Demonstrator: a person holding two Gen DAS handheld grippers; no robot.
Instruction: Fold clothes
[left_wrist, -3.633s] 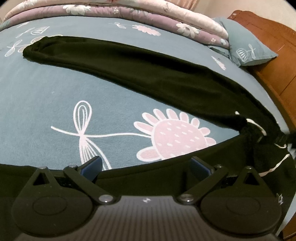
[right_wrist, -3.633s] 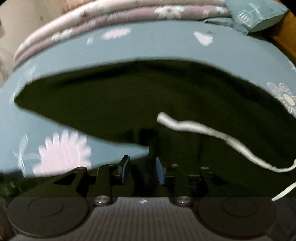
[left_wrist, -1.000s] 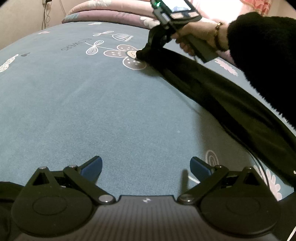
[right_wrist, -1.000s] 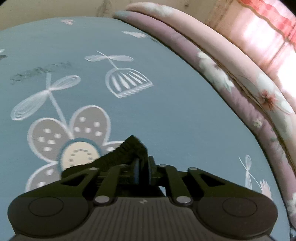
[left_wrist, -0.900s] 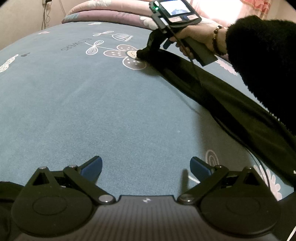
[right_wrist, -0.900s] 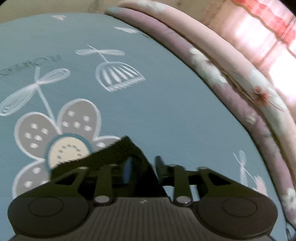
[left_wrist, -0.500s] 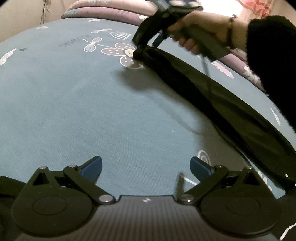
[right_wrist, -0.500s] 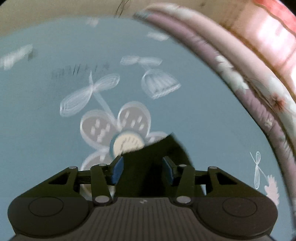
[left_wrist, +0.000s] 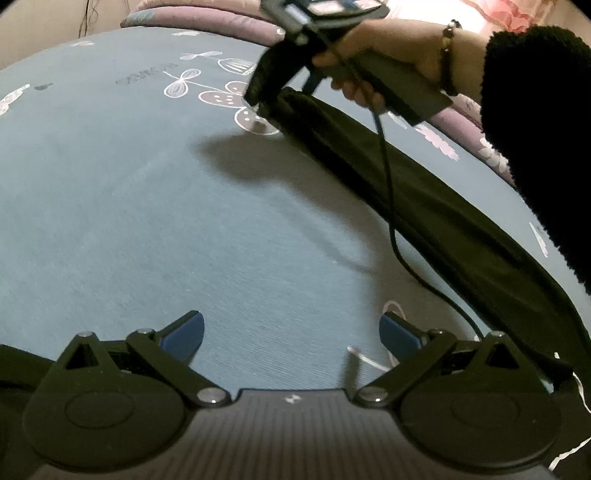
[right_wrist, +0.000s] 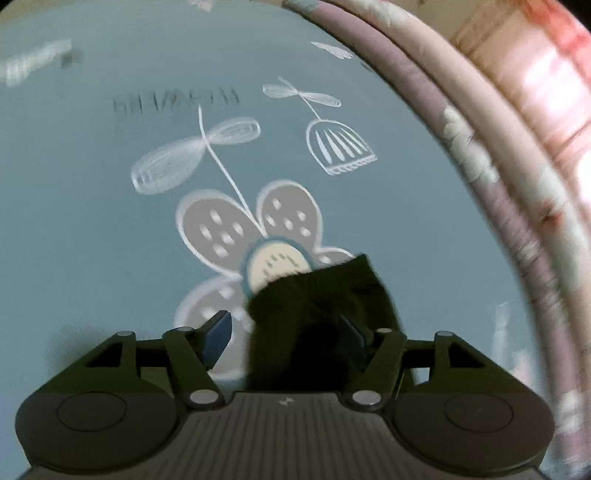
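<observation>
Black trousers (left_wrist: 424, 192) lie stretched across the bed (left_wrist: 147, 206); right claw (right_wrist: 284, 334) has just been opening, cuff loose between its jaws, and could snag it withdrawing; left claw (left_wrist: 291, 332) gapes empty.

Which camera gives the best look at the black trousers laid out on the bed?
The left wrist view: the black trousers run as one long band across the blue bedsheet, from the right gripper to the frame's lower right. The right wrist view shows only the cuff end, blurred, lying between that gripper's fingers.
</observation>
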